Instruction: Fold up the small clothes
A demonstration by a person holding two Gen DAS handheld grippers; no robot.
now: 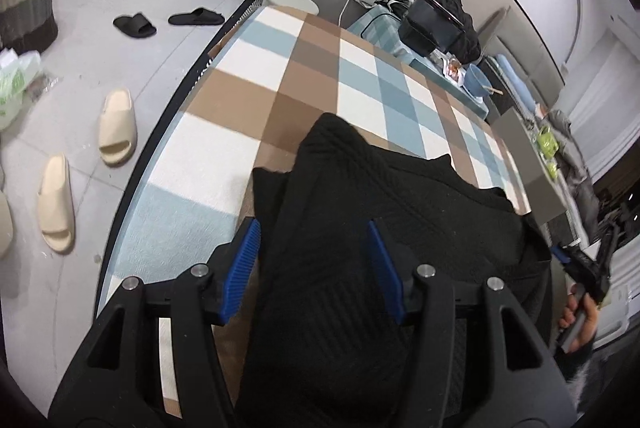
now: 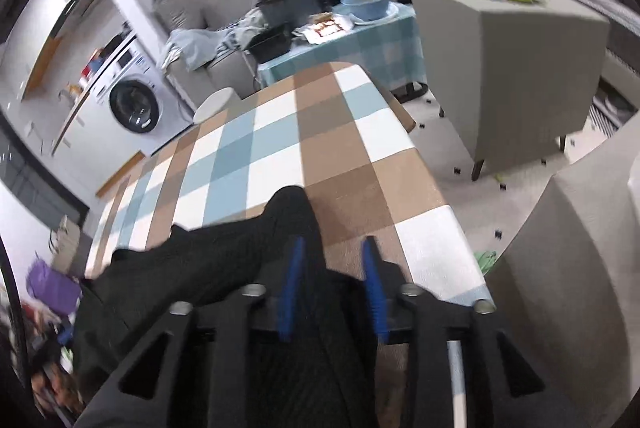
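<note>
- While the left gripper (image 1: 314,234) hangs with jaws apart over the black garment (image 1: 380,228) on the checked table (image 1: 256,76), a blue bowl (image 1: 478,78) behind holds a stick-like utensil.
- Right wrist view: the right gripper (image 2: 334,254) gapes half-wide over the garment's edge, gripping nothing; the blue bowl (image 2: 366,2) sits on a plate.

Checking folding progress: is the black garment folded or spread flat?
Partly folded: the black ribbed knit garment lies bunched, with overlapping layers, on the checked cloth.
</note>
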